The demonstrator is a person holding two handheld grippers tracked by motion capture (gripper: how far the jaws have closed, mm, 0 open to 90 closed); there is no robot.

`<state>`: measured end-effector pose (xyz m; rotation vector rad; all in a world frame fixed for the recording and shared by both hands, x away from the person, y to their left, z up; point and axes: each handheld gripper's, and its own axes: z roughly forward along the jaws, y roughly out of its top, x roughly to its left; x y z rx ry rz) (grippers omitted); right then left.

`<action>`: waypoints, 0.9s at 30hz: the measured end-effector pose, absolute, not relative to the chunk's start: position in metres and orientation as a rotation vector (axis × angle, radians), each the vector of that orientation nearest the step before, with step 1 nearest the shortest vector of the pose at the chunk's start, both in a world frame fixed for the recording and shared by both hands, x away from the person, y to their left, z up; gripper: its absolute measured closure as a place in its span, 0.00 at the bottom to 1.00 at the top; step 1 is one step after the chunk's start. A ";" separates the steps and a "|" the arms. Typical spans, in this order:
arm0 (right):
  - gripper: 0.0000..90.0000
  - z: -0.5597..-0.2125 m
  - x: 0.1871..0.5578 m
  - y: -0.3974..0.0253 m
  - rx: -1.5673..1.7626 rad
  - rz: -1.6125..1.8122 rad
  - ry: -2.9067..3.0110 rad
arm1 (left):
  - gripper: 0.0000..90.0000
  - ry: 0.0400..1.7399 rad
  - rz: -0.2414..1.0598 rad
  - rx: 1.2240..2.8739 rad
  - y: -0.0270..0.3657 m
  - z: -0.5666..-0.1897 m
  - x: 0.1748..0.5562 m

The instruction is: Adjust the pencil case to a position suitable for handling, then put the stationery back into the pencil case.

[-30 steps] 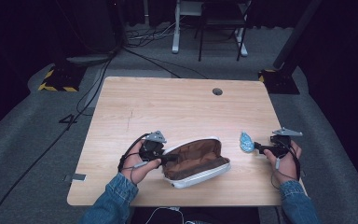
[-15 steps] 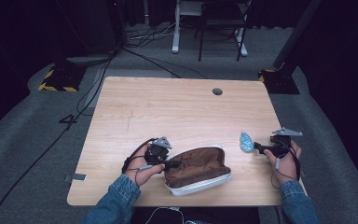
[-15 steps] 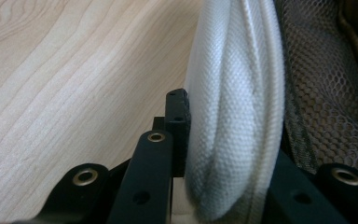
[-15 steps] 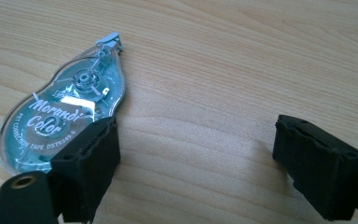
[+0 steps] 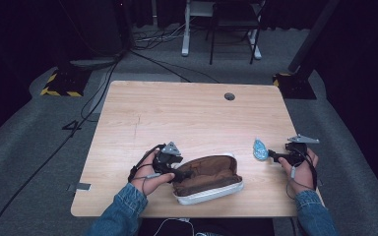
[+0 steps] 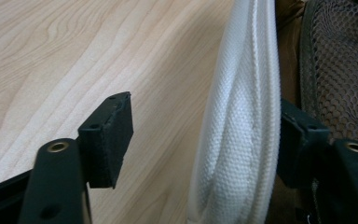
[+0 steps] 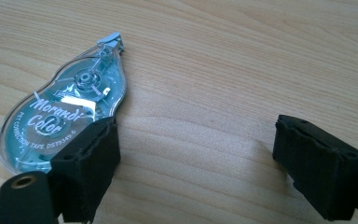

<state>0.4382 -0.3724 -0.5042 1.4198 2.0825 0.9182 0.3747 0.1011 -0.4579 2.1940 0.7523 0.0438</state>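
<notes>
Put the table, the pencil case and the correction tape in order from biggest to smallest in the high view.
1. The table, by far the biggest.
2. The pencil case, brown inside with a white edge.
3. The correction tape, the small blue thing, the smallest.
All three sit at a similar distance from the camera, so the order is safe.

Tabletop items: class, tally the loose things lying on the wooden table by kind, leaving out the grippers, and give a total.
Pencil case: 1
Correction tape: 1
Total: 2
</notes>
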 end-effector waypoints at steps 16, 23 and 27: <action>0.17 -0.504 0.438 -0.371 1.414 0.920 2.083 | 0.26 0.738 0.116 2.140 0.112 -0.438 0.373; 0.17 -0.504 0.436 -0.371 1.410 0.920 2.092 | 0.25 0.743 0.158 2.084 0.126 -0.422 0.371; 0.17 -0.504 0.436 -0.371 1.411 0.920 2.093 | 0.25 0.757 0.200 2.067 0.139 -0.414 0.368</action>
